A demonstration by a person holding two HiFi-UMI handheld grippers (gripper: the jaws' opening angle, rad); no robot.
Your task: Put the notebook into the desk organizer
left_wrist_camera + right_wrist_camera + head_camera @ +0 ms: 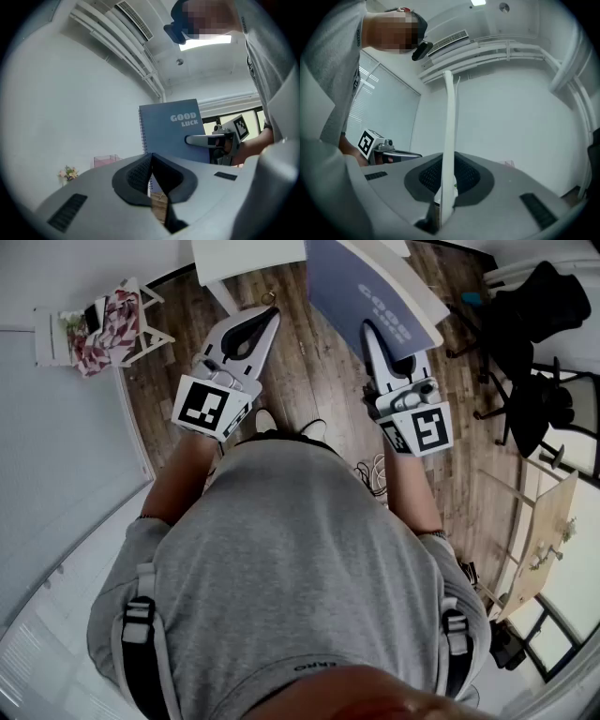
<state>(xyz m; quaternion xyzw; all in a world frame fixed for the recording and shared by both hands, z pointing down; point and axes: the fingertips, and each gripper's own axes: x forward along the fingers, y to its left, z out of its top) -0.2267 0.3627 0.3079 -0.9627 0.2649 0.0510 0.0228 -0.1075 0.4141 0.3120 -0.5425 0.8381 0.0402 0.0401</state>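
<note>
Notebook [370, 292] stands pinched by its edge in your right gripper [373, 336], upright probably for slotting into the organizer; your left gripper [259, 319] is pressed together, empty.

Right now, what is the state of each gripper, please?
Left gripper: tongs closed, empty.
Right gripper: tongs closed on the blue spiral-bound paper notebook.

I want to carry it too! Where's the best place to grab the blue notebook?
Probably its plain edge, opposite the spiral binding, coming in edge-on from that side. The notebook is thin and flat, and that edge has no wire in the way, so the jaws can pinch both covers. The right gripper is shut on it just so.
</note>
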